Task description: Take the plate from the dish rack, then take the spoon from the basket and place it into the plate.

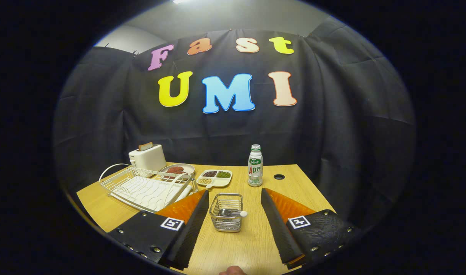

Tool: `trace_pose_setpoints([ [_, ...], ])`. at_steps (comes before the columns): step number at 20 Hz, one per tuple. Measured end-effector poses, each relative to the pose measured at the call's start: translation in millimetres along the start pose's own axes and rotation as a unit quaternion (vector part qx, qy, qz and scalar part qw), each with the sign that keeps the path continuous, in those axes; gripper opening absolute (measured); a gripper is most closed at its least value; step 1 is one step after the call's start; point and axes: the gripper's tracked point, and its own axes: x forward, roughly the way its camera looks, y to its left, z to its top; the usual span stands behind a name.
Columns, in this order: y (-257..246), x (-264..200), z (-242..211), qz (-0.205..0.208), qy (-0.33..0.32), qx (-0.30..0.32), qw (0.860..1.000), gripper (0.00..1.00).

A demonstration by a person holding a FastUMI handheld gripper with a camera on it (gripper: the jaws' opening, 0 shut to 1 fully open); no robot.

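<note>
Plainly the gripper (234, 208) stands wide and empty; the small silver wire basket (226, 212) sits between its fingers, a pale-handled spoon (233, 213) lying across it, handle toward the right finger; the white wire dish rack (149, 187) lies beyond the left finger, on a light wooden table (294, 179); black cloth walls the booth.

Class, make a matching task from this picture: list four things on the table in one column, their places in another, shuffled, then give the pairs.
Things:
1. small wire mesh basket
2. white toaster
3. white drink bottle with green label
4. white divided dish of beans

Places:
A. behind the white wire dish rack
B. between the open claw fingers
C. just left of the bottle
D. beside the round desk hole

Pairs: 1-B, 2-A, 3-D, 4-C
</note>
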Motion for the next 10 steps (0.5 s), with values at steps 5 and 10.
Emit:
trace_pose_setpoints([
  [5, -8, 20, -6, -0.007, -0.055, -0.032, 0.998, 0.84],
  [10, -12, 47, -22, -0.002, -0.068, -0.01, 0.998, 0.84],
])
